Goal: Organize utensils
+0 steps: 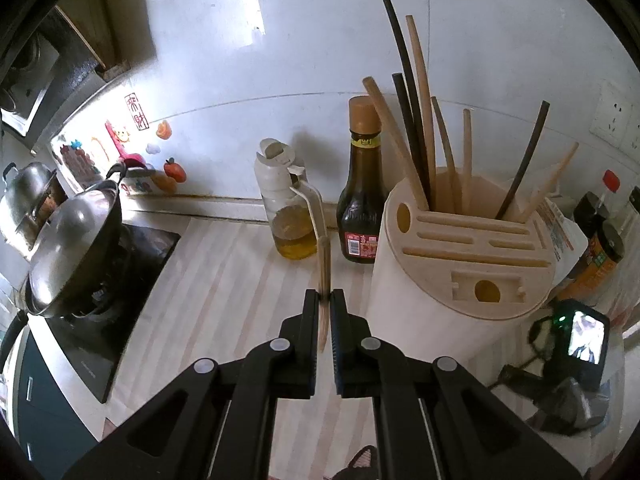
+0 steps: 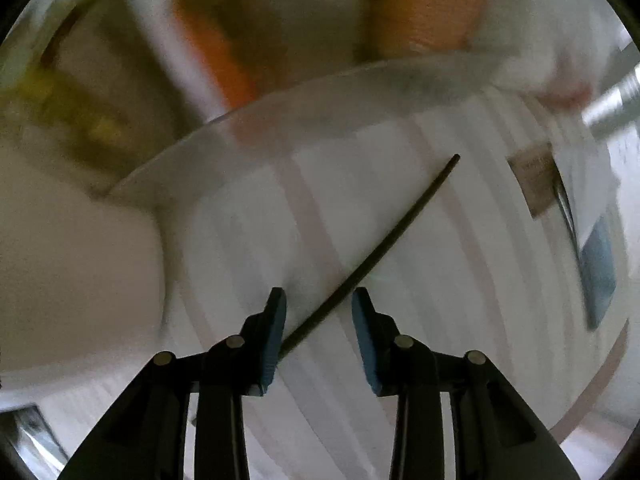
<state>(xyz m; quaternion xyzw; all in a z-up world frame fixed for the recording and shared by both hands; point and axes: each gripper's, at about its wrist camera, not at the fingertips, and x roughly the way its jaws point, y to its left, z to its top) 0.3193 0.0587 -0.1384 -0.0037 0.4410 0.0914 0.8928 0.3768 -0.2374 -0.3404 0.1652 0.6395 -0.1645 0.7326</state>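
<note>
The left gripper (image 1: 325,296) is squeezed tight on a light wooden chopstick (image 1: 325,276), which sticks up between its fingers. Just to the right stands a round white holder (image 1: 452,280) with slots in its top. More chopsticks (image 1: 420,120) (some pale, some dark) stand in its open back part, leaning different ways. Behind the held chopstick are an oil bottle (image 1: 286,216) and a dark sauce bottle (image 1: 362,200) by the wall. A pan with a lid (image 1: 72,232) sits on the stove at the left.

The right gripper (image 2: 319,304) points down at the striped counter (image 2: 440,280). Its jaws are partly open. A dark chopstick (image 2: 372,264) lies slanted on the counter and runs between them; it reaches the left pad, but the right pad is clear of it. The rest is blurry.
</note>
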